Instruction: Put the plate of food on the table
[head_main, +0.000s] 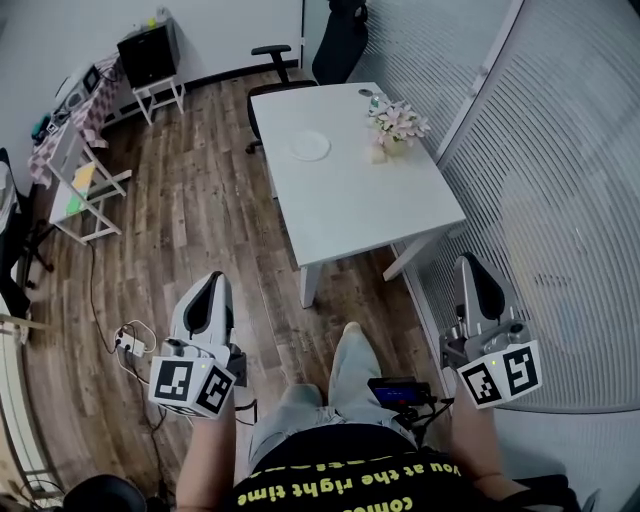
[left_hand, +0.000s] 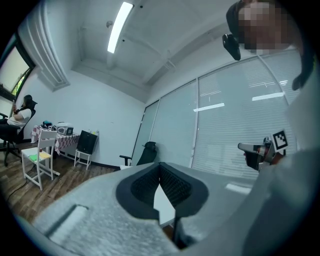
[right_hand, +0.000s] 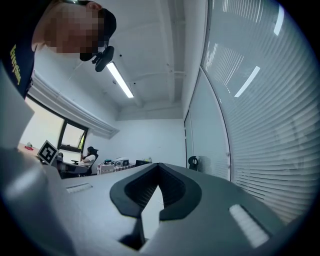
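Left gripper (head_main: 213, 279) and right gripper (head_main: 470, 262), jaws closed, empty, white table (head_main: 350, 205) ahead, wood floor (head_main: 200, 220)

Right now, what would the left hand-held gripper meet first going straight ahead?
Probably the white table, which shows between its jaws. Nothing nearer appears, but depth is unclear.

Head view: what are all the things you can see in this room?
Table: one, white, middle of the room.
Plate: one, white, on the table's far part.
Flowers: one bunch, pink and white, table's far right corner.
Office chair: at least one, black, behind the table.
Box: one, black, on a white stand by the far wall.
Floor: brown wood.
Left gripper: grey, shut, empty, low left.
Right gripper: grey, shut, empty, low right.
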